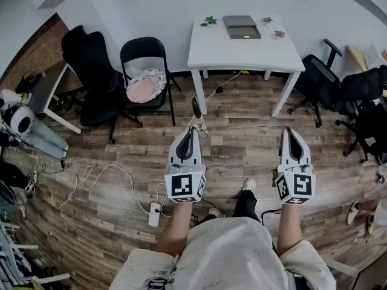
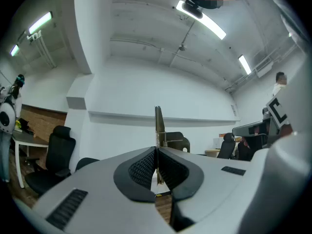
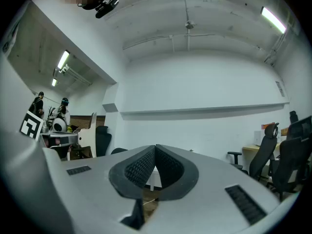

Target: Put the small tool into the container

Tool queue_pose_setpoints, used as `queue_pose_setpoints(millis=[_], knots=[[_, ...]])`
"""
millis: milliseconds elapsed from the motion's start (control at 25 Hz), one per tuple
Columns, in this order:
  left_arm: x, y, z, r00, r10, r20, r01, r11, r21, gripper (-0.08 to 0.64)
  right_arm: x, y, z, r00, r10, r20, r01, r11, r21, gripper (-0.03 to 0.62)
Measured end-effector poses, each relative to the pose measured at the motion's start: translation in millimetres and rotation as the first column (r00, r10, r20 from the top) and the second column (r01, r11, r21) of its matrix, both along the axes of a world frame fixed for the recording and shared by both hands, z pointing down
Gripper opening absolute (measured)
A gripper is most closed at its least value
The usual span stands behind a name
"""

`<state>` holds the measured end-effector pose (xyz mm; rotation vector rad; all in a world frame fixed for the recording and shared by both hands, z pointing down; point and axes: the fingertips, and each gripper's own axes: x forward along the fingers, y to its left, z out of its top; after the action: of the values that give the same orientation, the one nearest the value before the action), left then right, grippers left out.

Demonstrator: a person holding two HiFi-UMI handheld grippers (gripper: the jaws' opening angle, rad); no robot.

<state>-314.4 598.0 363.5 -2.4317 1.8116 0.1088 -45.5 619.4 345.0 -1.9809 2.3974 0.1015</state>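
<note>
The left gripper point(image 2: 156, 152) is clamped tight on the tool point(image 2: 159, 123), with the jaws shut on its lower end and the rest left sticking up past the tips. The right gripper point(image 3: 155, 150) is closed on nothing, jaws pressed together. The container point(image 1: 242, 27) is parked well away on the white worktop point(image 1: 242, 56).

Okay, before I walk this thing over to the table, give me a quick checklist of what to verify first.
1. Small tool gripped by left gripper: ok, jaws shut on it, its end sticking out ahead.
2. Right gripper free: ok, shut with nothing between its jaws.
3. Container in sight on the white table: ok.
4. Container open on top: cannot tell.
5. Walking path: not ok, a cable trails on the floor by the table's leg.
</note>
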Motion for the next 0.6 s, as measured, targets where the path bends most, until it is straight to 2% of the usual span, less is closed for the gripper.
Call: queue_pose_setpoints(millis=[600], knots=[[21, -19, 1, 1.000, 0.003, -0.001, -0.003, 1.000, -0.007, 0.006, 24, -19, 9, 0.999, 0.016, 0.045, -0.015, 1.000, -0.016, 0.017]])
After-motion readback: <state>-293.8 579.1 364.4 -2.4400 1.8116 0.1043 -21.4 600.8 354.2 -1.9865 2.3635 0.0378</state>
